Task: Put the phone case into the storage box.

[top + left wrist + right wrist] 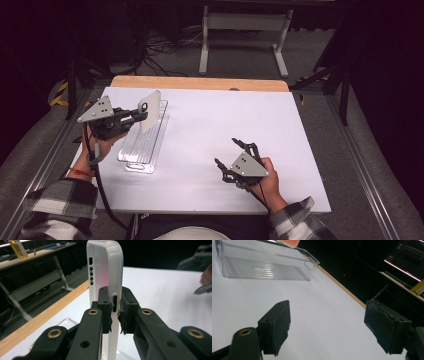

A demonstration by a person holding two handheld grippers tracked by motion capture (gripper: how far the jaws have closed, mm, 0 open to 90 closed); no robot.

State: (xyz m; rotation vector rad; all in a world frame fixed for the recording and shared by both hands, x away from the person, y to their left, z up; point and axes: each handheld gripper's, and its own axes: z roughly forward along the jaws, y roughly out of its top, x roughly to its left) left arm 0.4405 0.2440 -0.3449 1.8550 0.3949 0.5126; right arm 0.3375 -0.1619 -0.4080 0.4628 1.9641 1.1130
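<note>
Clamping the white phone case (106, 277) by its edge in the left gripper (115, 312), above the clear tray (142, 145) at far left; keeping it upright. Idling wide open at near right: right gripper (327, 327).

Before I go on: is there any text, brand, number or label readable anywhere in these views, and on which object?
None can be read.
White translucent phone case, clamped in the left gripper: cut-outs, no print.
Clear ribbed plastic tray: no marking.
Yellow object on the far desk: too blurred to tell whether it bears text.
Lit monitor in the background: too small and blurred.
Right gripper, open above the white table: no lettering visible.
</note>
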